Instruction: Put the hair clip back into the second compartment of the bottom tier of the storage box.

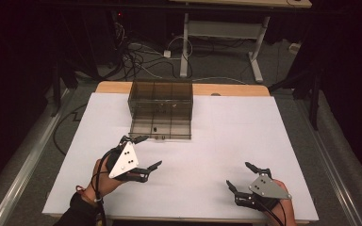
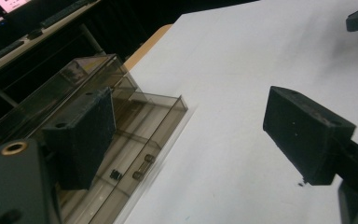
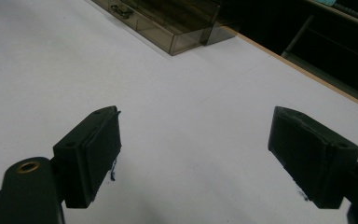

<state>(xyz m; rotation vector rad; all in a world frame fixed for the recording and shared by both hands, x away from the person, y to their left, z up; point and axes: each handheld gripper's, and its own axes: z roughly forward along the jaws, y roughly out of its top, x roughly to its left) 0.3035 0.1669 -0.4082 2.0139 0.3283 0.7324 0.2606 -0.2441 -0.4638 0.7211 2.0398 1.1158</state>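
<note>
The desk [image 1: 226, 136], covered by a white sheet, is carrying a smoky transparent compartment box [image 1: 160, 109] near its far edge, a little left of centre, set where both hands can reach it from the near side. The box is standing open, its lid tilted up at the back and the shallow tray of divided cells lying forward, so the contents are exposed for picking. The left gripper [image 1: 141, 153] is hovering just in front of the tray's near edge, its fingers [image 2: 81, 135] spread wide and holding nothing, seemingly lined up to go into a front cell. The right gripper [image 1: 241, 176] is hanging low over bare desk well to the right and nearer the person, its fingers [image 3: 91, 151] likewise gaping and empty, probably parked out of the way. In the front cells a few small parts are lying: a tiny dark piece [image 2: 116, 174] and two little metallic cylinders [image 2: 142, 166], too small to identify further.
</note>
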